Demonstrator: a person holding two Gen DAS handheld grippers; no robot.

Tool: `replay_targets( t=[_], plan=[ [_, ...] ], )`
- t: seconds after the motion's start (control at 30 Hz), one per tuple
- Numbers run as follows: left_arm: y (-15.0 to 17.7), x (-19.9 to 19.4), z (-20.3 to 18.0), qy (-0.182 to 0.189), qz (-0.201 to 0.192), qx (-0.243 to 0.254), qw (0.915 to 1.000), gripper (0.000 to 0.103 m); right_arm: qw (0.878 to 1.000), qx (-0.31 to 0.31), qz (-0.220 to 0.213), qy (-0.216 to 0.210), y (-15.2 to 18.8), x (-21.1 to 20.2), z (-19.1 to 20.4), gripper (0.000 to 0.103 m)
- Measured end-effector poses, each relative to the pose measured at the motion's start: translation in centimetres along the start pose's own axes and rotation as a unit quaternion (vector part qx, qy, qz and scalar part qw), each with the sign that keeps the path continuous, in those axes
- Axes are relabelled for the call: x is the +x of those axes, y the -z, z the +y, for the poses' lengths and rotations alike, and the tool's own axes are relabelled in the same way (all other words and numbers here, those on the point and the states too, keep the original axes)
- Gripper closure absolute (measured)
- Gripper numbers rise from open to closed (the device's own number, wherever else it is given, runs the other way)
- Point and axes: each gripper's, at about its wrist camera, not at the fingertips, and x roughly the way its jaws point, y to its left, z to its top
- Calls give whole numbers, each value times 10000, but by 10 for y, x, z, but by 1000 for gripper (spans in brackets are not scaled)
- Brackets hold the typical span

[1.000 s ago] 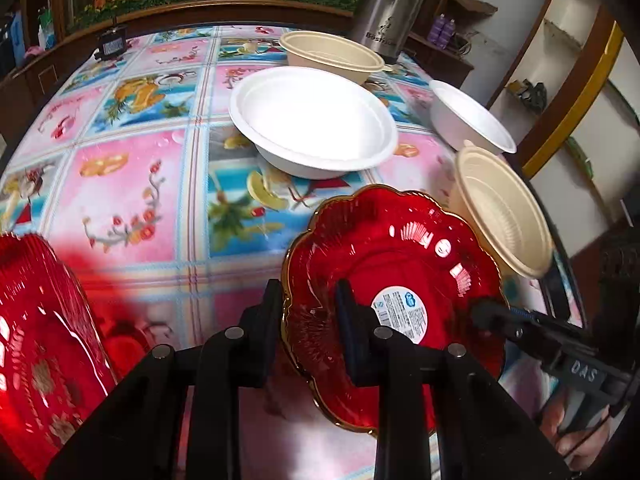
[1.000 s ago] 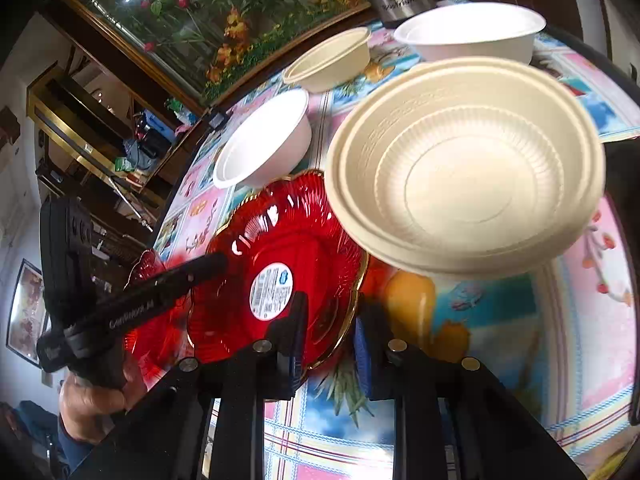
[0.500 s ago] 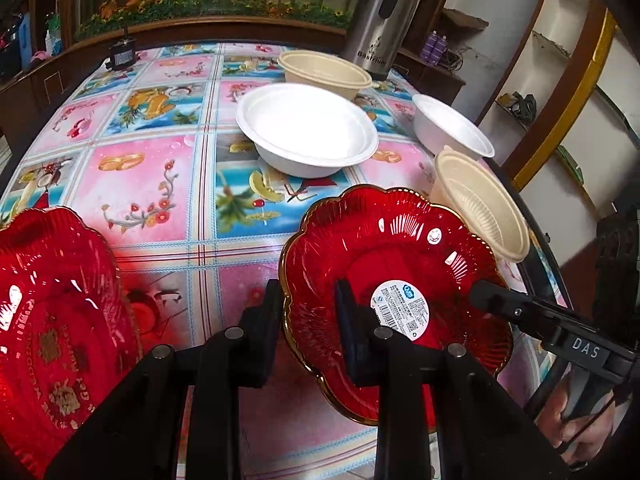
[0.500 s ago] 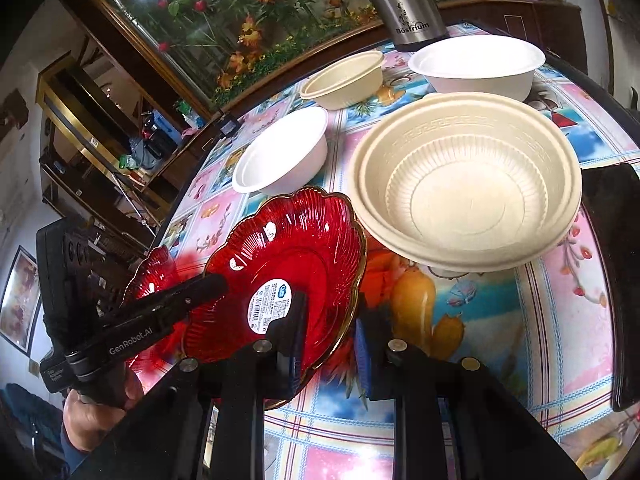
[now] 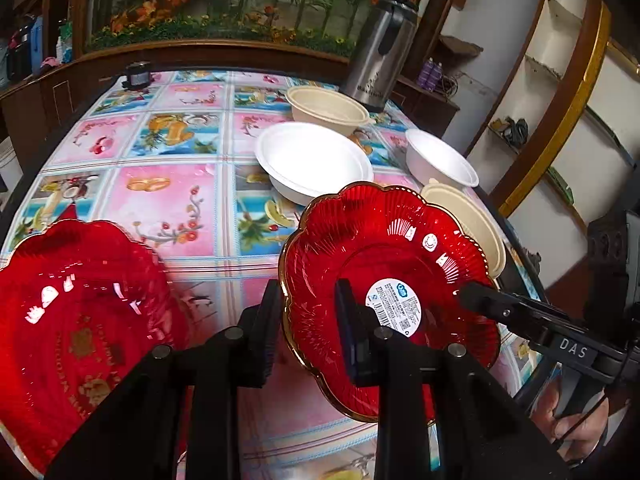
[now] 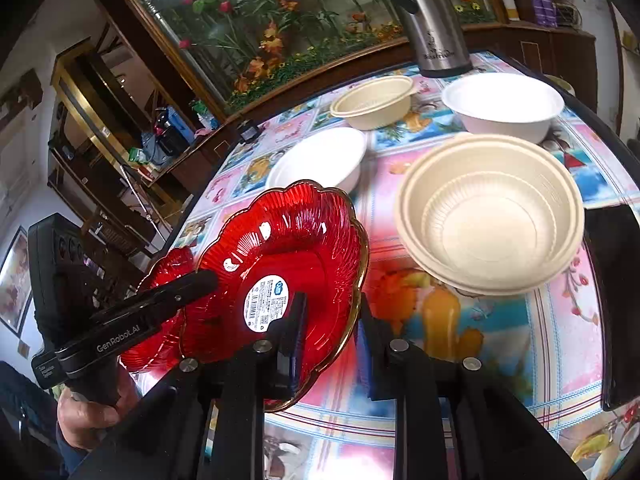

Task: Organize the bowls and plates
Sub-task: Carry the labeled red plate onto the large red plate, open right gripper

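My left gripper point(image 5: 306, 320) and right gripper point(image 6: 330, 326) are each clamped on opposite edges of the same red plate point(image 5: 388, 276), jaws narrowed onto its gold-trimmed rim, carrying it tilted above the table. Only my left view shows the second red plate point(image 5: 80, 328) in full, lying at the table's near edge; my right view catches just a sliver of it, but shows the nested beige bowls point(image 6: 490, 216) from above. Farther out I see a white bowl point(image 5: 314, 162), another white bowl point(image 5: 440, 162) and a beige bowl point(image 5: 328, 110) on the fruit-patterned tablecloth point(image 5: 168, 200), then a steel thermos point(image 5: 380, 56) and a planter of artificial flowers point(image 5: 200, 4).
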Motion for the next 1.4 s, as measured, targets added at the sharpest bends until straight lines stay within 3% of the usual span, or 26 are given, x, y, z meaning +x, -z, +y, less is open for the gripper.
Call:
replay_targets(
  t=[0.3, 0.67, 1.03, 1.4],
  plan=[
    [3, -46, 32, -199, -451, -249, 9985, 79, 9988, -428, 40, -240, -12, 7, 45, 80],
    [25, -97, 115, -834, -877, -1007, 9875, 79, 9887, -1243, 452, -702, -12, 53, 144, 80],
    [56, -87, 173, -1051, -621, -1600, 9795, 79, 9773, -1719, 1059, -640, 14, 111, 196, 79],
    [55, -74, 175, -1522, -255, -1198, 9807, 79, 9674, -2056, 1431, -366, 25, 139, 206, 78]
  ],
)
